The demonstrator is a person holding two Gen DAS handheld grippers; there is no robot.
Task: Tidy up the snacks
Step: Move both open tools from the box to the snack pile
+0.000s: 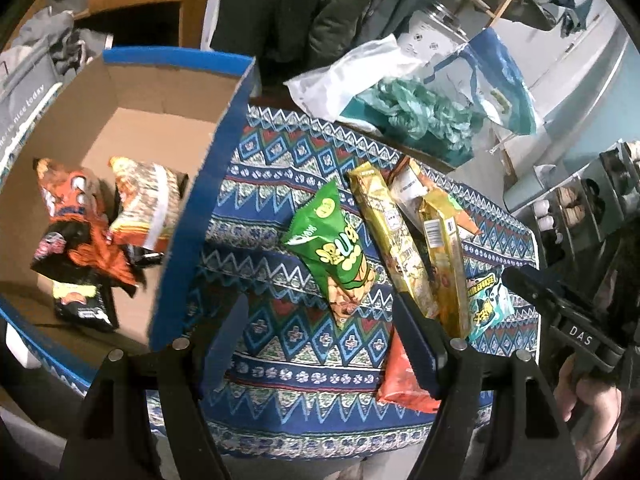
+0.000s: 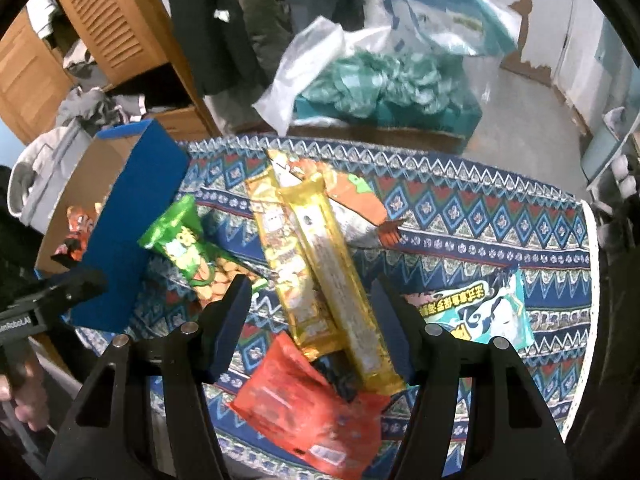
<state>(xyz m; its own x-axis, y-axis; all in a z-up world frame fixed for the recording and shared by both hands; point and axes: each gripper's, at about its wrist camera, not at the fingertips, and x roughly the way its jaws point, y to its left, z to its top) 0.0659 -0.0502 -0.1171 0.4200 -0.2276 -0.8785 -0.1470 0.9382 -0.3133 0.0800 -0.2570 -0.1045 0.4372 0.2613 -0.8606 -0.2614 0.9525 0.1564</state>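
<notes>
Two long gold snack packs overlap on patterned cloth; both hand-held grippers wide, empty.

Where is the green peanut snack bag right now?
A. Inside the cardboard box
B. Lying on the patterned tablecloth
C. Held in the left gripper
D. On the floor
B: the green peanut snack bag lies on the blue patterned tablecloth, outside the blue-edged cardboard box.

Patterned blue tablecloth, white plastic bag, crumpled teal bags, possibly clothing, wooden louvered cabinet
</notes>
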